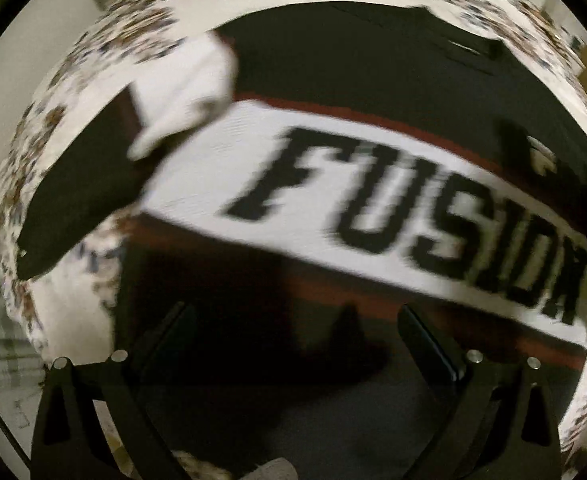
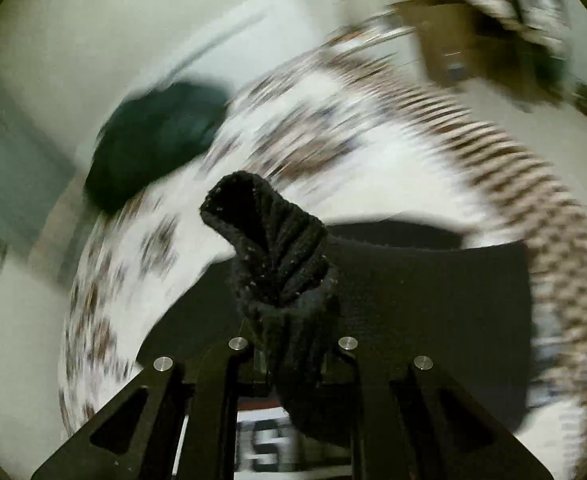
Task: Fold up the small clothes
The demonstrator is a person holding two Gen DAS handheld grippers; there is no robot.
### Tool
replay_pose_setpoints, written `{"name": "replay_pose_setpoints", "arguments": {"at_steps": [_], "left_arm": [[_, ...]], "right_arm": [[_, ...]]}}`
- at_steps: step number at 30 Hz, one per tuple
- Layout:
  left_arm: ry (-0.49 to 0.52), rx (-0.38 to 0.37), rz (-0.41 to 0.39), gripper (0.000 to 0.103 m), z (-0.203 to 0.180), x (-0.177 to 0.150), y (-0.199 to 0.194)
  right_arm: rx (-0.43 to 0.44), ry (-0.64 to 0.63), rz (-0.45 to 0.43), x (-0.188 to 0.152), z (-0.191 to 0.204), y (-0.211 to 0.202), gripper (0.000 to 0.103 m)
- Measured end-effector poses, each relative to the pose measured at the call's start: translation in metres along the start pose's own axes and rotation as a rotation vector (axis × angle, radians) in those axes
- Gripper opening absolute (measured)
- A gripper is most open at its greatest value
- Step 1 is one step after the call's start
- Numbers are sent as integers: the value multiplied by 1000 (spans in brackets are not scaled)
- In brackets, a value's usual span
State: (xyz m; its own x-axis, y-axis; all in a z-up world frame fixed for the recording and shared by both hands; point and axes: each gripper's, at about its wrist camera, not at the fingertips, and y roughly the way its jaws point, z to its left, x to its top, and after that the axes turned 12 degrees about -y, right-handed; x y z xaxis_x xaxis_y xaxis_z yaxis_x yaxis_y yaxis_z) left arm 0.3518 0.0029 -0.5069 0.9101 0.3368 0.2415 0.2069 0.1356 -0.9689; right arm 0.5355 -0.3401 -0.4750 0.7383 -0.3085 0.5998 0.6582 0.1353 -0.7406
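Observation:
A black sweater (image 1: 373, 68) with a white band reading "FUSION" (image 1: 373, 200) lies spread on a patterned cloth surface (image 1: 93, 52). One sleeve with a white cuff (image 1: 181, 96) is folded across its upper left. My left gripper (image 1: 293, 320) is open and empty just above the sweater's dark lower part. My right gripper (image 2: 293, 344) is shut on a bunched black knit part of the sweater (image 2: 277, 248) and holds it lifted; more of the sweater (image 2: 433, 280) hangs behind it. Both views are motion-blurred.
A dark green garment (image 2: 153, 140) lies on the patterned cloth (image 2: 333, 120) at the far left in the right wrist view. A brown cardboard box (image 2: 473, 48) stands at the upper right. A pale wall and floor surround the surface.

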Motion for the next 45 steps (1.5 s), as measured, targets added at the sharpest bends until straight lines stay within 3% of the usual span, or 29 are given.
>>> {"name": "replay_pose_setpoints", "arguments": {"at_steps": [3,7,14,17,19,20,22,26,29,32,35,37,39,41,45], "left_arm": [[-57,16,18,103,31,11,8],[-163,32,38,103,88,21,28],[-262,41,66,103,145,42,58],[-279,34,67,103,166,48,63],[-274,35,57,103,177,48,61],[-271,35,53,103,179,47,59],[-268,30,48,103,194,50,58],[-319,9,40,103,206,44,47],[-435,-22,41,103,218,34,39],[-642,-78,51,103,268,36,57],[-880,-174,40,103,309,29,74],[-1083,-272,31,103,339,22,93],[-1218,-329,31,103,351,17,108],[-1306,-362,5,103,358,14,115],[-1412,-338,-152,100,379,27,119]], "right_arm": [[46,-129,106,-21,95,76,13],[55,-298,238,-77,194,158,14],[13,-420,350,-125,262,224,14],[11,-420,431,-122,262,240,26],[125,-375,465,-116,258,233,56],[224,-326,476,-113,251,223,62],[282,-281,451,-104,233,195,71],[227,-195,376,-92,169,123,77],[79,-163,353,-99,112,78,78],[-49,-139,370,-116,63,51,78],[-106,-106,407,-135,30,42,78],[-141,-84,435,-147,19,44,78],[-141,-64,439,-155,19,46,78],[-127,-60,435,-163,25,47,78],[-100,-59,402,-177,42,52,78]]}}
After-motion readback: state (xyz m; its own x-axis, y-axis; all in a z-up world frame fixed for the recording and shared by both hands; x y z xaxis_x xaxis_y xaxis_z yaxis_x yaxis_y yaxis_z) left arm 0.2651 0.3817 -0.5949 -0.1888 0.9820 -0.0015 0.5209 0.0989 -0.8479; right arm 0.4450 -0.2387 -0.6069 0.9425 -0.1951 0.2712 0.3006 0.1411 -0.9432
